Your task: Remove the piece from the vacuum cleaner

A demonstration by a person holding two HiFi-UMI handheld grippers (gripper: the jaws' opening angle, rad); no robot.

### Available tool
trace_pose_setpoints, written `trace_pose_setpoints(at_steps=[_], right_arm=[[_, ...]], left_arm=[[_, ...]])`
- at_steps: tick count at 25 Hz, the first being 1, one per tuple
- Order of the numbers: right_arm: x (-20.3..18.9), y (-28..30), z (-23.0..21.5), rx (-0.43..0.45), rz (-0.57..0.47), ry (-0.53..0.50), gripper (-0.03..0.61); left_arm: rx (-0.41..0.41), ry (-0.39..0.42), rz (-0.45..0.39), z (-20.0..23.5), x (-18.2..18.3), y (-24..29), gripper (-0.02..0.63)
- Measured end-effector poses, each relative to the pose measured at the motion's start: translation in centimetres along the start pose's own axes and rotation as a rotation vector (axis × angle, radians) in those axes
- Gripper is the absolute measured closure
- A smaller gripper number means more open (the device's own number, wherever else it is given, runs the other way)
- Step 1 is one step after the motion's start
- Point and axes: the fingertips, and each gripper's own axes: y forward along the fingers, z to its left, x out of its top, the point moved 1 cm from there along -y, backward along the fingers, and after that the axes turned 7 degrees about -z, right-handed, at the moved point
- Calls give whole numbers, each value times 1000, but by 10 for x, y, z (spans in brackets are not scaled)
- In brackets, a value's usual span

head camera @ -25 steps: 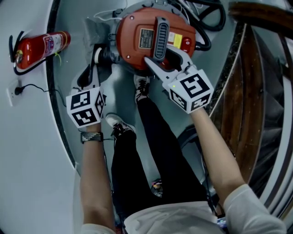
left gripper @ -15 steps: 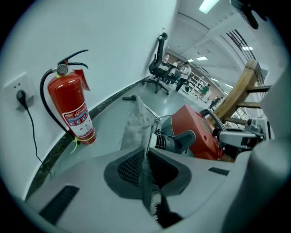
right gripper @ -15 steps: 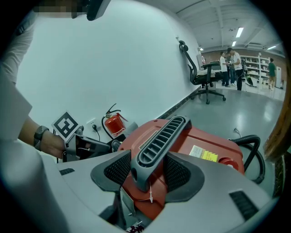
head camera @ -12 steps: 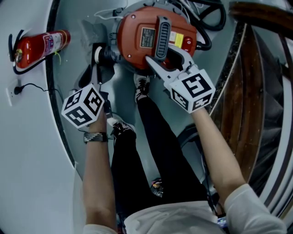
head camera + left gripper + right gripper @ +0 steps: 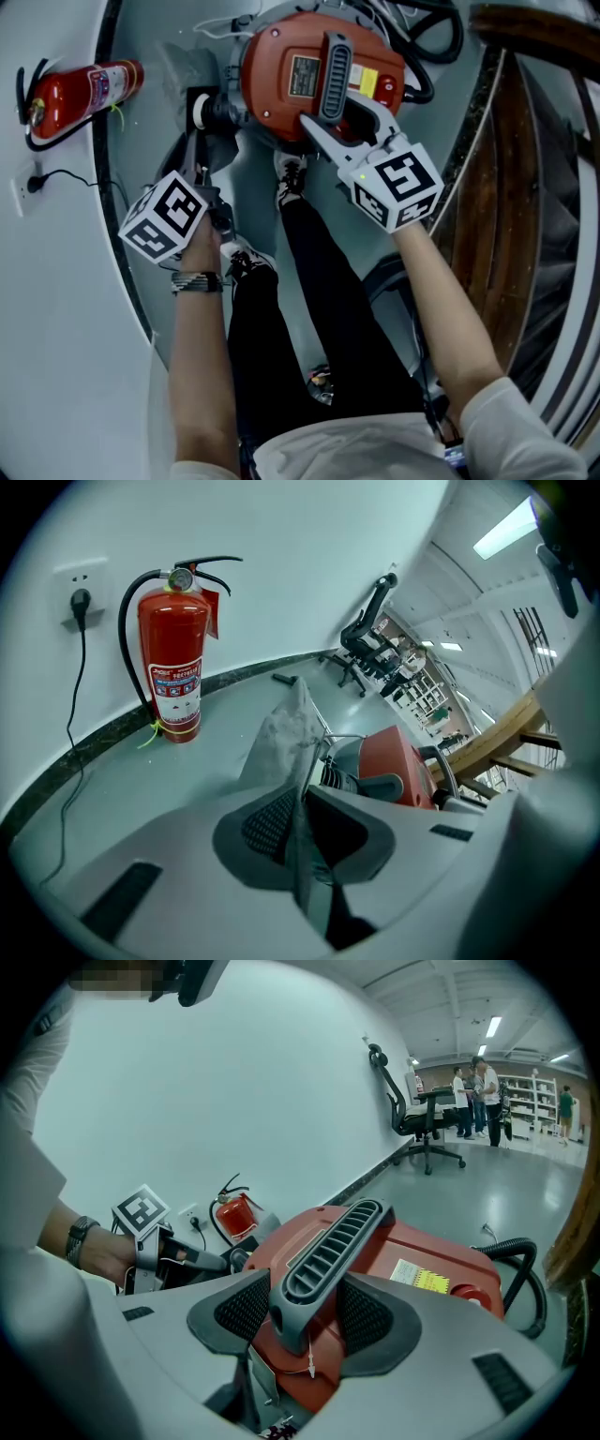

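Left gripper (image 5: 302, 823): jaws nearly together, pads pinching a thin grey piece (image 5: 284, 735) that stands on edge between them. We see it clamped firmly, running straight out from the jaws toward the vacuum cleaner (image 5: 281, 86).

Piece: flat, dull grey, dusty-looking, widening into a pale flap at its far end. It sits at the wall side of the vacuum cleaner, close to a black ribbed fitting (image 5: 339, 772), with the fire extinguisher (image 5: 176, 675) off to the left against the wall. We cannot tell whether it is free of the fitting.

Right gripper (image 5: 305, 1314): jaws closed round the grey slotted handle (image 5: 330, 1243) on top of the red body, pads pressing both sides.

Vacuum cleaner on the floor, black hose (image 5: 424, 56) looping behind it.
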Motion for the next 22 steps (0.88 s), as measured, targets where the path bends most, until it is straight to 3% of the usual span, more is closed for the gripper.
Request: trace_pose_setpoints(at_steps=[2,11,17,22], right_arm=[[0,-1,-1,-5,-2,-2,359],[0,0,-1,-2,-5,-5,359],[0,0,1,2,-5,-5,359],[0,-1,0,5,-3,-6,359]], left_arm=[[5,0,-3,-1,0,0,581],[15,165,13,0,3,0,583],[38,473,44,-4,5,-1,584],[74,666,8,-6,5,-1,581]])
